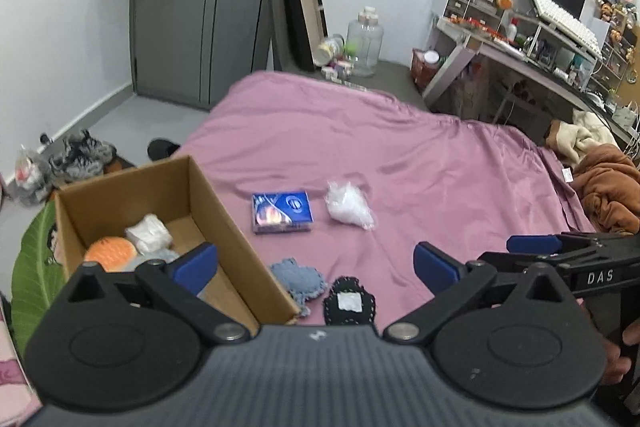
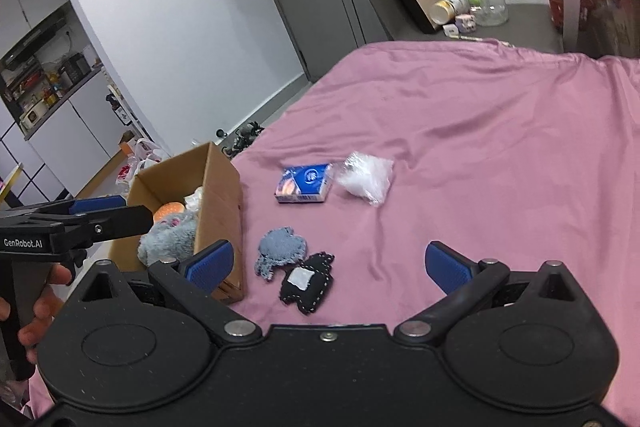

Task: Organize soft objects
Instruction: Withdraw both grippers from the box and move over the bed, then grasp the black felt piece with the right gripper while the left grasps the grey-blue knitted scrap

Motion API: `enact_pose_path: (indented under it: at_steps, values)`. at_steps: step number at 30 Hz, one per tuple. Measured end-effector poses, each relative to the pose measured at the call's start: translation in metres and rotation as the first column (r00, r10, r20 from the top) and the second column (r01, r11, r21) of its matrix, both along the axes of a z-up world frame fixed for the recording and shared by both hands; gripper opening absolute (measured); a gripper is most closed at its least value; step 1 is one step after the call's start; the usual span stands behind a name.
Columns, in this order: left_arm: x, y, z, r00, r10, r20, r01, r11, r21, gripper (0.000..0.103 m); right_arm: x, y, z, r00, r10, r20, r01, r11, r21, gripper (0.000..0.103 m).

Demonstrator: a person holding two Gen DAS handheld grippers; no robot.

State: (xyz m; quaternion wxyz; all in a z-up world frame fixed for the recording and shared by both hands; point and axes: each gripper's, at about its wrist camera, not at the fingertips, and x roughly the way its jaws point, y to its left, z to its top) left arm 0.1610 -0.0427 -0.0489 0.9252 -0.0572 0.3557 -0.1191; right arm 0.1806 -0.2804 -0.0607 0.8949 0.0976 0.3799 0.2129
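Left tool (image 1: pixel 316 263) over box (image 1: pixel 224 211), perhaps.

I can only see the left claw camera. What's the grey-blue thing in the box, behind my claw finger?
Observer: A fluffy grey-blue plush toy, lying at the near end of the cardboard box.
Operator: Is the black patch whole? It's cut off at the bottom of my picture.
Observer: Yes, the black patch is whole, white stitches all round, touching the blue-grey patch.
Operator: Is the right claw holding anything?
Observer: No, the right claw is open and empty over the pink sheet.
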Motion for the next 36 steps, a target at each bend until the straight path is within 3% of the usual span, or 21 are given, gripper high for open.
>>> enact_pose_path:
  at_steps: [6,10,15,17,27,33,36]
  values:
    - [0.014,-0.014,-0.001,1.0,-0.017,-0.01,0.018,0.998,0.055,0.101,0.008,0.003,-0.02,0.998,0.026,-0.051,-0.025,1.0,0.012,0.098]
    - [0.023,-0.021,-0.005,0.999,-0.027,-0.039,0.029,0.998,0.064,0.098,0.014,0.011,-0.032,0.992,0.075,-0.1,-0.069,0.996,0.063,0.081]
    - [0.032,-0.033,-0.014,0.995,-0.061,-0.079,0.069,0.992,0.103,0.073,0.026,0.025,-0.05,0.98,0.106,-0.17,-0.091,0.992,0.092,0.067]
    - [0.036,-0.037,-0.019,0.994,-0.061,-0.095,0.072,0.991,0.111,0.07,0.031,0.027,-0.057,0.976,0.106,-0.193,-0.087,0.991,0.103,0.062]
    - [0.058,-0.051,-0.038,0.988,-0.041,-0.15,0.067,0.983,0.171,0.052,0.056,0.038,-0.086,0.955,0.118,-0.272,-0.089,0.989,0.116,0.057]
    - [0.065,-0.05,-0.045,0.985,-0.022,-0.174,0.052,0.984,0.172,0.048,0.07,0.047,-0.103,0.941,0.12,-0.316,-0.091,0.99,0.105,0.056]
    - [0.066,-0.053,-0.046,0.985,-0.022,-0.169,0.053,0.981,0.185,0.048,0.074,0.047,-0.108,0.943,0.117,-0.313,-0.083,0.989,0.119,0.049]
